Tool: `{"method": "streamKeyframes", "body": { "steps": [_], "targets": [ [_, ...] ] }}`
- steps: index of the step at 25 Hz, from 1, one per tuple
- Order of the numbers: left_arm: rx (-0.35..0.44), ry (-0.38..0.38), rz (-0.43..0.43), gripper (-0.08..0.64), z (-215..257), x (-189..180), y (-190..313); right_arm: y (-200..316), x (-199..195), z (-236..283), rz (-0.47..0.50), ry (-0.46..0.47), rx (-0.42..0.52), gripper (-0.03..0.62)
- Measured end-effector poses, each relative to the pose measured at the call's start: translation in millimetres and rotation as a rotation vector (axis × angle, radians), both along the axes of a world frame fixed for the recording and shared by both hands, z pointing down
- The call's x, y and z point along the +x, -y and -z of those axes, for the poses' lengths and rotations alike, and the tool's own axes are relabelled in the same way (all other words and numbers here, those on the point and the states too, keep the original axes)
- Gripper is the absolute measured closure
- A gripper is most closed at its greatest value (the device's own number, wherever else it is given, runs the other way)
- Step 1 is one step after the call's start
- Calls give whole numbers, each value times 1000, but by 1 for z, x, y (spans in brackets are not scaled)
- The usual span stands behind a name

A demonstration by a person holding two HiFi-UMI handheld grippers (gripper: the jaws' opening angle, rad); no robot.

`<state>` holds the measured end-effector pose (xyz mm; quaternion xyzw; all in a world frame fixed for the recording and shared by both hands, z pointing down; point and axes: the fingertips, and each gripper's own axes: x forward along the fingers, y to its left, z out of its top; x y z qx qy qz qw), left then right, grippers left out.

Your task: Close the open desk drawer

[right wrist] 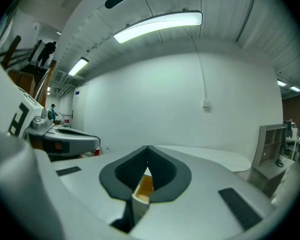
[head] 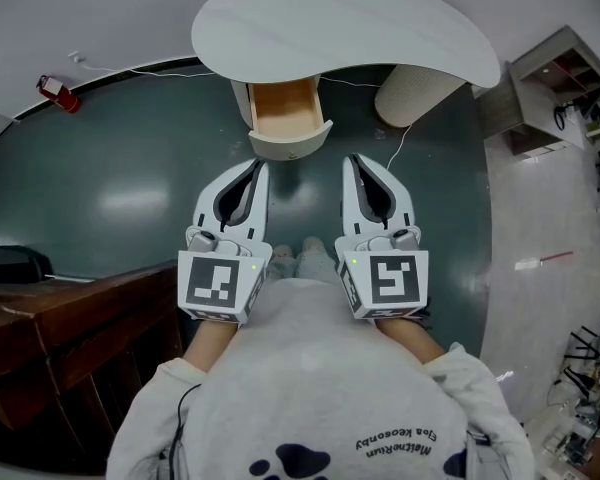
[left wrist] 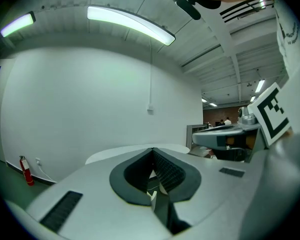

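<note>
Jutting open under the desk (head: pixel 380 28), the drawer (head: pixel 288 113) shows pale wood.

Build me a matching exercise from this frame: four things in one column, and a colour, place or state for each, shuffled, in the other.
Things:
1. drawer
2. fire extinguisher
3. desk top
4. wooden cabinet

Descriptions:
A. red, at the foot of the wall
B. white, with a curved edge
C. dark, at the person's left
D. pulled out

Pairs: 1-D, 2-A, 3-B, 4-C
</note>
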<state>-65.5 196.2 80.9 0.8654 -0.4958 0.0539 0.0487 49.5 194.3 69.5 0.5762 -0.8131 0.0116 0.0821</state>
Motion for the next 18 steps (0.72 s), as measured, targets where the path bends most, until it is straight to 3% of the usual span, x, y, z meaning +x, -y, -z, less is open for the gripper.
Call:
{"method": "streamKeyframes", "body": {
  "steps": [6, 18],
  "targets": [
    [-8, 4, -10, 551, -8, 1, 27, 28, -4, -6, 8, 0, -5, 577],
    [-25, 9, 51, 551, -9, 14, 106, 110, -8, -9, 106, 3, 8, 576]
  ]
}}
